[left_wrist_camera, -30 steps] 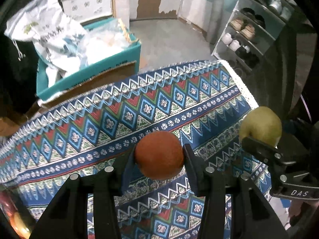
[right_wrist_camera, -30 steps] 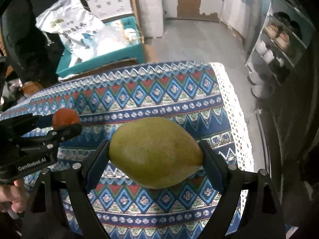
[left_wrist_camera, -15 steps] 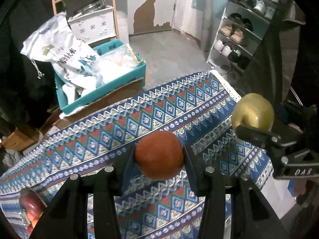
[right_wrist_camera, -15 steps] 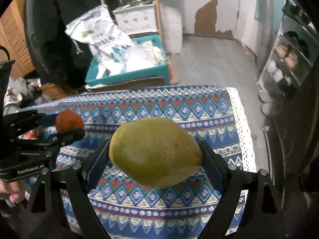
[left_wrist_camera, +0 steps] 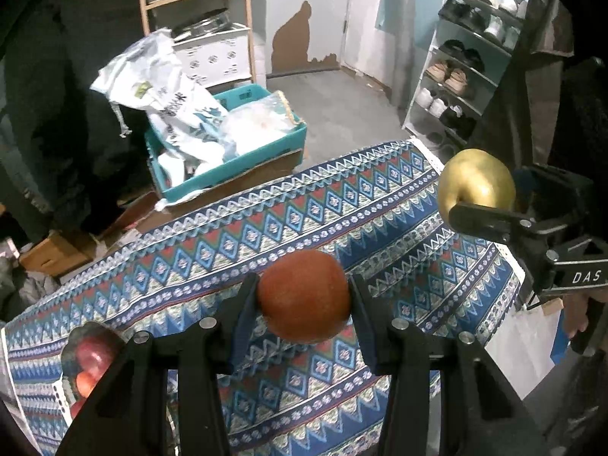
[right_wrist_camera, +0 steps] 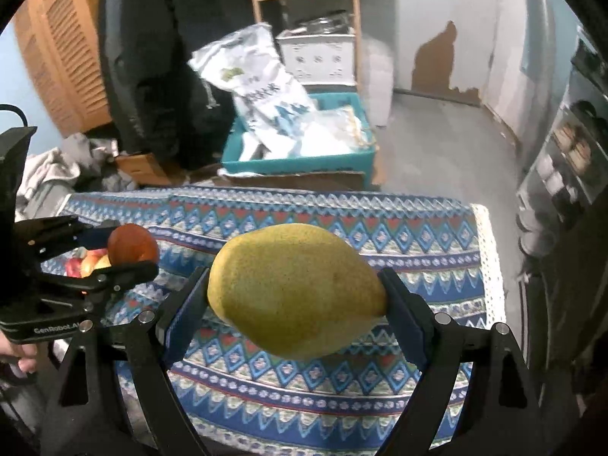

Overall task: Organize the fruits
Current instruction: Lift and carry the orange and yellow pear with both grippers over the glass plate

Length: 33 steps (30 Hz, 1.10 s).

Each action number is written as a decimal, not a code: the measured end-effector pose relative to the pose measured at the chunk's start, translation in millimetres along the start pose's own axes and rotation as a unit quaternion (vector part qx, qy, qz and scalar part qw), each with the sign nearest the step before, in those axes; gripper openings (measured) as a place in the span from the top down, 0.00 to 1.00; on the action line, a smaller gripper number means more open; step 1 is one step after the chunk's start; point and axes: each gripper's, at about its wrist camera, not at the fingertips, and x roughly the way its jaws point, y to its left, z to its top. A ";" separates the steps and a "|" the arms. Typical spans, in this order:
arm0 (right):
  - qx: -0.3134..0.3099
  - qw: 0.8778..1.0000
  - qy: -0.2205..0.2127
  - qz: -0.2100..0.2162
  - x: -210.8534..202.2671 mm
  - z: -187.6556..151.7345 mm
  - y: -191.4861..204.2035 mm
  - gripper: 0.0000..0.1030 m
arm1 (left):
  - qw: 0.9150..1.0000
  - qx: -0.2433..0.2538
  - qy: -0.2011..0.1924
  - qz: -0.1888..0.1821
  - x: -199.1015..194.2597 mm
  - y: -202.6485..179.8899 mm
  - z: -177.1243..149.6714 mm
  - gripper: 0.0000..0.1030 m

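My left gripper is shut on a round red-orange fruit, held well above the patterned tablecloth. That same fruit shows at the left of the right wrist view, pinched by the left gripper. My right gripper is shut on a large yellow-green mango, its pads pressing on both ends. In the left wrist view the mango hangs at the right in the right gripper. Several red and yellow fruits lie in a pile at the cloth's left edge, partly hidden.
Beyond the table a teal crate holds white bags on a cardboard box. A shoe rack stands at the right and a wooden shelf at the back. A person's fingers grip the left handle. The table's lace edge drops off at right.
Both grippers have risen with their fruits still held, so the table looks smaller and more of the floor and room shows. The fruit pile has come into view at the left.
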 end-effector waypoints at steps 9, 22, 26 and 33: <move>-0.030 0.999 0.004 0.036 4.3 5.1 43.1 0.16 | 1.000 -0.024 -0.013 0.013 -28.2 31.2 -25.0 0.54; -0.069 0.994 0.028 0.084 29.8 11.8 112.8 0.16 | 0.996 -0.080 -0.004 0.034 -52.0 90.7 -68.2 0.54; -0.079 0.991 0.037 0.101 39.7 14.0 135.7 0.16 | 0.994 -0.103 0.002 0.040 -56.2 112.5 -80.9 0.54; -0.100 0.986 0.049 0.120 57.5 20.6 172.8 0.16 | 0.988 -0.144 0.006 0.058 -64.8 153.1 -107.5 0.54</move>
